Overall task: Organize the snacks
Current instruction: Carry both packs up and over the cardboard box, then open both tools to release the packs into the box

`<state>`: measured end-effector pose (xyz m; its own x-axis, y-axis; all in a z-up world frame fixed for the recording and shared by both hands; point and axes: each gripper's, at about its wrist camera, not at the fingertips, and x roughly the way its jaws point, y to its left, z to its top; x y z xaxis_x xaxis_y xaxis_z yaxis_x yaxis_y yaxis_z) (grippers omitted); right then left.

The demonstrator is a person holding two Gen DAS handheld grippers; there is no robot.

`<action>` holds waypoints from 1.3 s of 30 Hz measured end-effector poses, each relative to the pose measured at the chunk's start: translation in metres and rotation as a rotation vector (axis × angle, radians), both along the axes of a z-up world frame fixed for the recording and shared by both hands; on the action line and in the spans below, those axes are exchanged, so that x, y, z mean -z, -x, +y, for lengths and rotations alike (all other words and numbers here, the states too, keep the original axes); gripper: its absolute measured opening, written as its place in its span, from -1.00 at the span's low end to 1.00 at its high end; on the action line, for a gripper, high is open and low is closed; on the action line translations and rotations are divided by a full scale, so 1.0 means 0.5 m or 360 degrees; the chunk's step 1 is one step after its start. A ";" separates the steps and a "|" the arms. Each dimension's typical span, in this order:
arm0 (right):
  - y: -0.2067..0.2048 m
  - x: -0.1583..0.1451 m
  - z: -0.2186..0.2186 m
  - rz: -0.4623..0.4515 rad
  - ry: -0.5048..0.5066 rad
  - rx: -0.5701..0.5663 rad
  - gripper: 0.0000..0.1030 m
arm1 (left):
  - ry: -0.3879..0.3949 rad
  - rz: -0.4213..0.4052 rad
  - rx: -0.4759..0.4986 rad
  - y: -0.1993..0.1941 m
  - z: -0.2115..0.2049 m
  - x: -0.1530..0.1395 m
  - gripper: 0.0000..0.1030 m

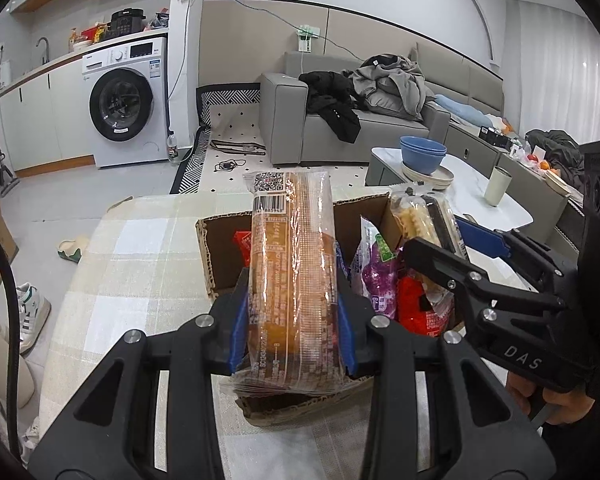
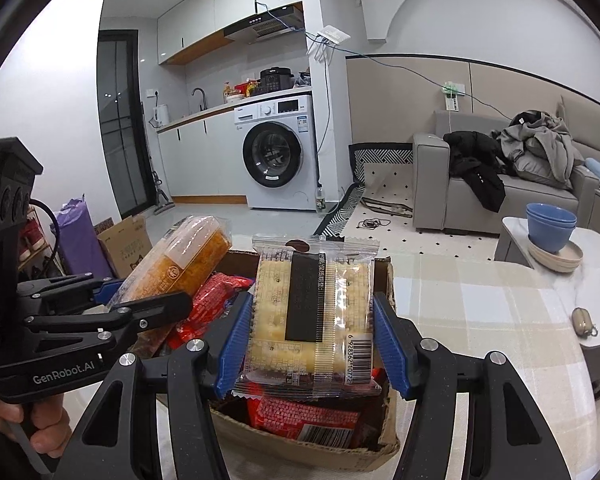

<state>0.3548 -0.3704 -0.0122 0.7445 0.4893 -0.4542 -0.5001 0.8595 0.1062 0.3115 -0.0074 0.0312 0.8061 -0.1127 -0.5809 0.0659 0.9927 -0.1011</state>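
Note:
My left gripper (image 1: 294, 328) is shut on a long orange cake packet (image 1: 292, 276) and holds it above an open cardboard box (image 1: 212, 264) on the table. That packet also shows in the right wrist view (image 2: 188, 256), with the left gripper (image 2: 140, 304) beside it. My right gripper (image 2: 312, 340) is shut on a clear packet of pale crackers (image 2: 312, 316) above the same box (image 2: 390, 276). In the left wrist view the right gripper (image 1: 456, 240) holds the cracker packet (image 1: 420, 216) to the right. Red snack packets (image 2: 304, 416) and a purple packet (image 1: 374, 272) lie in the box.
The table has a plaid cloth (image 1: 140, 260). A small beige pouch (image 2: 584, 320) lies on it to the right. A low white table (image 1: 480, 196) behind holds blue bowls (image 1: 422, 154) on plates and a cup (image 1: 497, 186). A grey sofa (image 1: 288, 120) stands beyond.

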 end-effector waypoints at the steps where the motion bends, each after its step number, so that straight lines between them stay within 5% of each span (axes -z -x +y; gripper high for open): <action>1: -0.005 0.003 0.003 0.0010 0.0020 0.0000 0.15 | -0.0012 0.0001 -0.0002 -0.009 -0.001 0.001 -0.35; 16: -0.034 0.043 0.011 0.0126 0.0125 -0.0061 0.16 | -0.0091 0.0070 0.0007 -0.068 -0.026 0.063 -0.35; 20: -0.023 0.038 -0.003 0.0093 0.0126 -0.0074 0.46 | -0.0053 0.0072 0.0007 -0.067 -0.027 0.064 -0.31; 27: 0.009 0.021 -0.045 0.0034 0.0065 -0.0056 0.87 | -0.0055 -0.0021 -0.0011 -0.010 -0.028 0.043 0.61; 29: 0.023 0.021 -0.059 0.0032 0.0043 -0.0042 0.96 | -0.0064 -0.0063 -0.0017 0.012 -0.034 0.032 0.64; 32: 0.049 0.021 -0.076 0.0013 -0.0003 -0.0050 0.99 | -0.0041 -0.0070 -0.0010 0.041 -0.034 0.028 1.00; 39: 0.104 0.026 -0.103 -0.0027 -0.0105 -0.0039 0.99 | -0.0016 -0.0165 -0.0050 0.129 -0.021 0.030 0.99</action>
